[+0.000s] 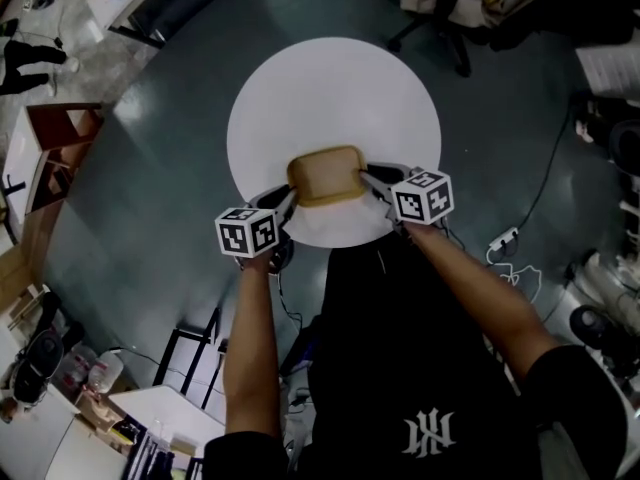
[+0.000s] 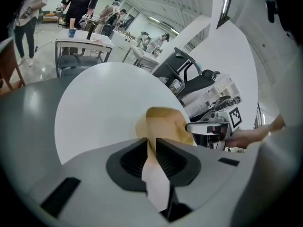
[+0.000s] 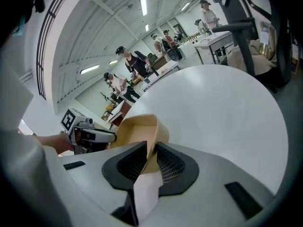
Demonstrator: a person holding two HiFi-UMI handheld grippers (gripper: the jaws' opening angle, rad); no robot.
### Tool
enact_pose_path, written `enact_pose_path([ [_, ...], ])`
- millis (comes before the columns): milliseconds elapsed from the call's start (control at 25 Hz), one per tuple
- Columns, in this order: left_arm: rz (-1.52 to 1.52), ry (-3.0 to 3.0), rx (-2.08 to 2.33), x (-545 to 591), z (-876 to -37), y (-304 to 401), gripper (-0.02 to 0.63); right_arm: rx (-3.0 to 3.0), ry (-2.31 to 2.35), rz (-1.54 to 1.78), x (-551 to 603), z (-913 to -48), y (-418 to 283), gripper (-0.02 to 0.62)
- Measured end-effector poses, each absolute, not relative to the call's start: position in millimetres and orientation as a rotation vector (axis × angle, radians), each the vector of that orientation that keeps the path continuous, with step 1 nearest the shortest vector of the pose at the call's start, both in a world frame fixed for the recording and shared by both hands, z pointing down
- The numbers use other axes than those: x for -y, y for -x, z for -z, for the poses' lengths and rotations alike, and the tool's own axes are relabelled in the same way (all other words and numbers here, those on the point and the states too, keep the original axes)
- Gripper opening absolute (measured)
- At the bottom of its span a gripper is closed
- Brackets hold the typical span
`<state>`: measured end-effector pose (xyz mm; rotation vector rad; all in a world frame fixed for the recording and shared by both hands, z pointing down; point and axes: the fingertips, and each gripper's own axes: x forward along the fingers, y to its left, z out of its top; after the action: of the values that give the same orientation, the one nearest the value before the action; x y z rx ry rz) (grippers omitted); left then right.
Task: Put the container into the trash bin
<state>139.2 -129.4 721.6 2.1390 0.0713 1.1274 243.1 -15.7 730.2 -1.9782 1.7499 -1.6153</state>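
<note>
- Far left of the head view, a wooden shelf unit (image 1: 55, 148) stands on the grey floor (image 1: 150, 198), well apart from the action
- Left of centre, the left gripper (image 1: 287, 198) reaches in from the lower left, its marker cube just below the table's rim
- In the left gripper view its jaws are narrow and clamped on the container's near wall, with the tan rim pinched right between the dark pads
- Dead centre now: the container (image 1: 325, 176), a tan shallow tray with rounded corners, open side up, empty inside
- It sits over the lower part of the round white table (image 1: 330, 88), close to the near edge; whether its base touches the top I can't tell
- Right of centre, the right gripper (image 1: 368, 178) comes in from the lower right, marker cube beside the tray's right end
- The right gripper view shows its jaws narrow too, squeezing the tray's thin wall between the pads
- So both grippers have hold of the container, one at each end
- Upper right, an office chair (image 1: 440, 8) stands on the floor beyond the table
- Far right, a white power strip (image 1: 503, 240) lies on the floor with its cable trailing off
</note>
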Motion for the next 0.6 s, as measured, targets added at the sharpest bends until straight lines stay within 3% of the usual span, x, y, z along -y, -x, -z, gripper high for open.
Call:
enact_pose_path([
  [600,-1.058,-2.208,-0.046,138.5,-682.7,-129.2,0.020,-1.827,2.035,1.457,32.9,-689.9,-245.4,0.051],
])
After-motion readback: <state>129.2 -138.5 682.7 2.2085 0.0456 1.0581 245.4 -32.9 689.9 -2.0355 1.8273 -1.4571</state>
